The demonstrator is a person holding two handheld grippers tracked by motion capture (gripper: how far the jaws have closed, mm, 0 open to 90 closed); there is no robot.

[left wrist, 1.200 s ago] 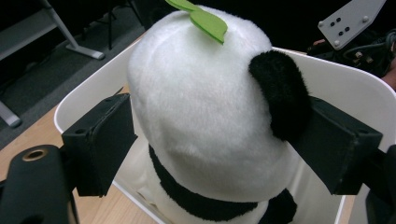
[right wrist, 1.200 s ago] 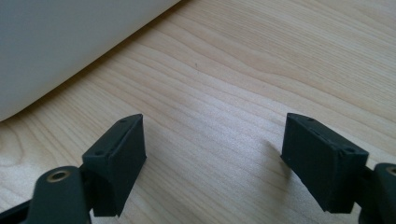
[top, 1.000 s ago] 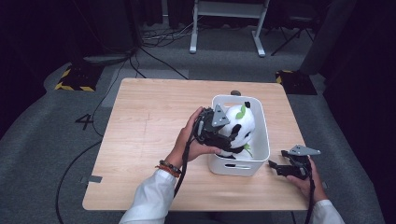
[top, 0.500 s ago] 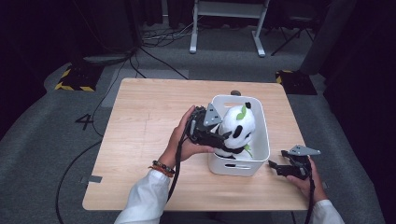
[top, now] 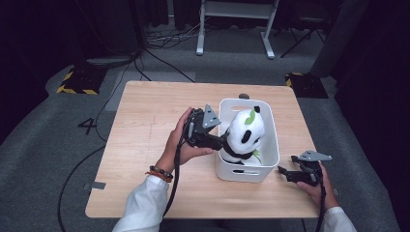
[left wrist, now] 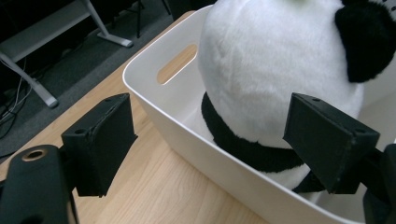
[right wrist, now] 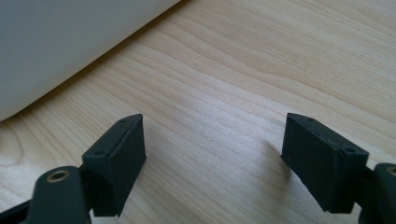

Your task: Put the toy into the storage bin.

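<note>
Left claw (top: 223,141) open astride bin (top: 227,169) wall, upright panda (top: 244,133) just ahead, not gripped; right claw (top: 283,171) open, farther off

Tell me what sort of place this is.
Probably a recording studio or lab: a lone wooden table on grey carpet, cables across the floor, hazard-striped tape, and dark surroundings.

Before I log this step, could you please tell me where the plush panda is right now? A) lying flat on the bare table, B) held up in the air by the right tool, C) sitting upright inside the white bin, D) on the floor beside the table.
C: the plush panda sits upright inside the white bin, with the open left tool at the bin's rim beside it.
</note>
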